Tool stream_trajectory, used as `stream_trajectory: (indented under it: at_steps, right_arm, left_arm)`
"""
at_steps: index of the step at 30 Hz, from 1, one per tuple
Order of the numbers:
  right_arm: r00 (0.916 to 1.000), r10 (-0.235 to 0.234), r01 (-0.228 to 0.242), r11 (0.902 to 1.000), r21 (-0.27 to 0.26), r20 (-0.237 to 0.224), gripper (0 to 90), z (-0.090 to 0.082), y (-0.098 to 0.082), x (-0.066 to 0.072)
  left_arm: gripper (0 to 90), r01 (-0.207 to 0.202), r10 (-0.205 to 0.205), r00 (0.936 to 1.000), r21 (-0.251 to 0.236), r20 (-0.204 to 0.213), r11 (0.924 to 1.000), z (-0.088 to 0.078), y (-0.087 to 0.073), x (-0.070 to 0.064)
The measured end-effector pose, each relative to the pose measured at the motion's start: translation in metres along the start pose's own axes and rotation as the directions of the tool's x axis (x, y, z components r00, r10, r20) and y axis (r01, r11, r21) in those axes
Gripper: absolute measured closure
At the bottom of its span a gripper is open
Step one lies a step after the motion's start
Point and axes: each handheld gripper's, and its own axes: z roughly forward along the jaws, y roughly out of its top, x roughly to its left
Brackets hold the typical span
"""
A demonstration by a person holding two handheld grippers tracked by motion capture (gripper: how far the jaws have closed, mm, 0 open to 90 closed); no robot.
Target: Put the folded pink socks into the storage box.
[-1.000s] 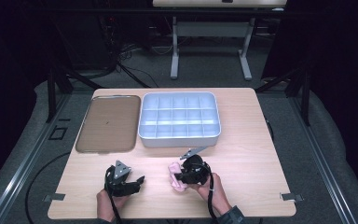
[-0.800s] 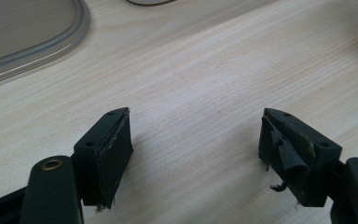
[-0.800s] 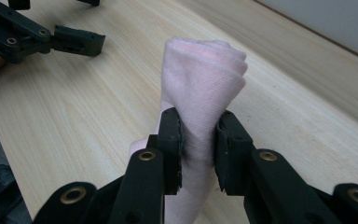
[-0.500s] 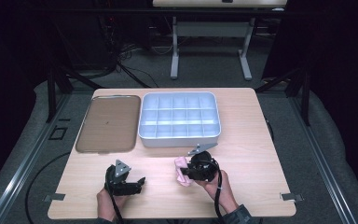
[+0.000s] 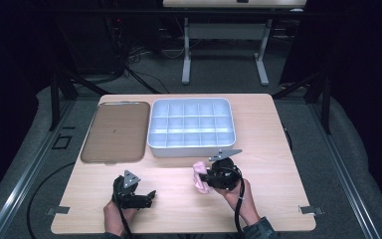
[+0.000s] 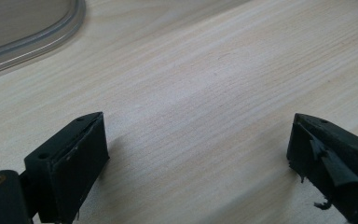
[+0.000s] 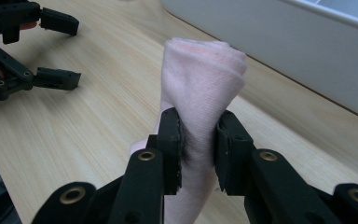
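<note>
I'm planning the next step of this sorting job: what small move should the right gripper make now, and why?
Probably carry the pink cloth up and forward over the compartment box. The right gripper is shut on the cloth, the box stands just beyond it, and the left gripper, whose jaws have just been opening, holds nothing.

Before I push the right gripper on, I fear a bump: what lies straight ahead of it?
Likely the left gripper, past bare table; the divided bin lies off to the side. Depth unclear.
</note>
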Motion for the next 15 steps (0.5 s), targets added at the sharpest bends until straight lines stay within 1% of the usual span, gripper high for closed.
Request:
stream_trajectory:
  at_steps: [6, 8, 9, 11, 12, 14, 15]
  right_arm:
    - [0.9997, 0.012, -0.012, 0.9998, -0.017, 0.023, 73.8, -0.007, 0.0, -0.007]
    - [0.9995, 0.015, -0.015, 0.9998, -0.014, 0.028, 73.8, -0.009, 0.0, -0.007]
    - [0.9994, 0.014, -0.013, 0.9996, -0.026, 0.033, 73.7, -0.01, 0.0, -0.01]
    - [0.9991, 0.022, -0.021, 0.9995, -0.022, 0.037, 73.7, -0.012, 0.001, -0.011]
    - [0.9991, 0.015, -0.014, 0.9995, -0.029, 0.04, 73.8, -0.013, 0.001, -0.011]
    - [0.9988, 0.012, -0.011, 0.9996, -0.027, 0.048, 73.7, -0.014, 0.001, -0.012]
    - [0.9982, 0.004, -0.002, 0.9996, -0.028, 0.059, 73.7, -0.015, 0.001, -0.013]
  left_arm:
    - [4.8, 0.001, -0.001, 1.0, 0.001, 0.0, 1.0, 0.0, 0.0, 0.0]
    - [4.8, 0.0, 0.0, 1.0, 0.001, 0.0, 1.0, 0.0, 0.0, 0.0]
    - [4.7, 0.0, 0.0, 1.0, 0.0, 0.0, 1.0, 0.0, 0.0, 0.0]
    - [4.8, 0.0, 0.0, 1.0, 0.0, 0.0, 1.0, 0.0, 0.0, 0.0]
    - [4.9, 0.0, 0.0, 1.0, 0.0, 0.001, 1.0, 0.0, 0.0, 0.0]
    - [5.4, 0.0, 0.0, 1.0, -0.002, 0.003, 1.0, 0.0, 0.0, 0.0]
    - [5.4, 0.0, 0.0, 1.0, -0.002, 0.004, 1.0, 0.0, 0.0, 0.0]
